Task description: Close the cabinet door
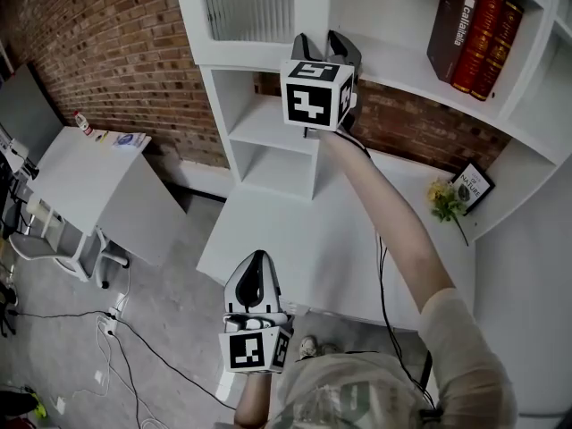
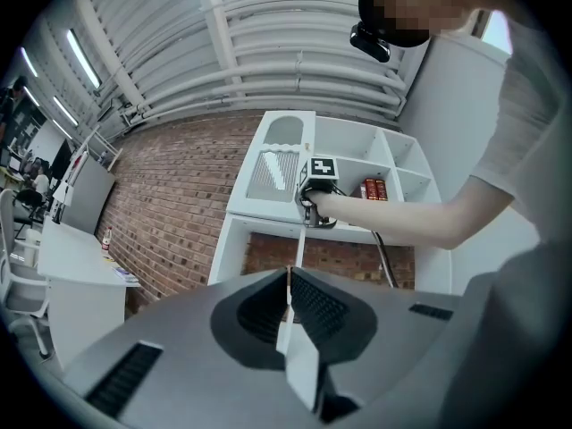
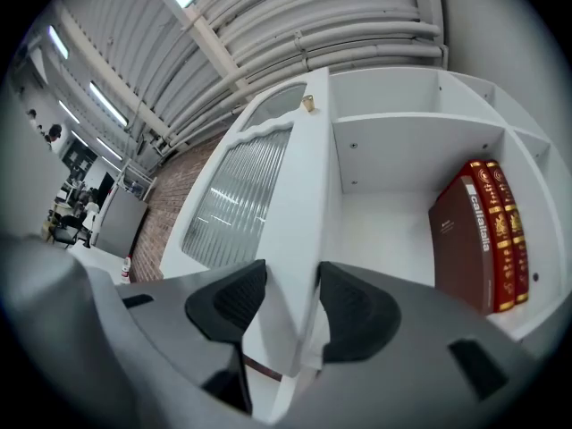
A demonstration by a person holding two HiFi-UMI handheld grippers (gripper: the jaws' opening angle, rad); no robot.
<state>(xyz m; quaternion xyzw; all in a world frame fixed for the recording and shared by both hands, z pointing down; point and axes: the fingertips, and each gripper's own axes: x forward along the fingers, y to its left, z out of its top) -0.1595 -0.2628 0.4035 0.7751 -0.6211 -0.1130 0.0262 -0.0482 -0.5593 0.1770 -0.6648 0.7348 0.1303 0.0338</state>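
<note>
**Q:** What is the reference surface?

**A:** The brick wall (image 1: 107, 52), red-brown and unpainted.

**Q:** What furniture is there?

**A:** A white side table (image 1: 85, 181) stands against the brick wall. A wheeled chair (image 1: 63, 248) is at the table's side away from that wall.

**Q:** And the floor?

**A:** A grey concrete floor (image 1: 170, 266) runs out from the foot of the brick wall. Black cables (image 1: 165, 356) lie on it, well apart from the wall.

**Q:** What about lighting?

**A:** Above the brick wall is a ribbed ceiling (image 2: 179, 34) with long strip lights (image 2: 83, 59), all lit.

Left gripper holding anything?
No, in its own view the left gripper has its jaws closed together with nothing between them.
</note>
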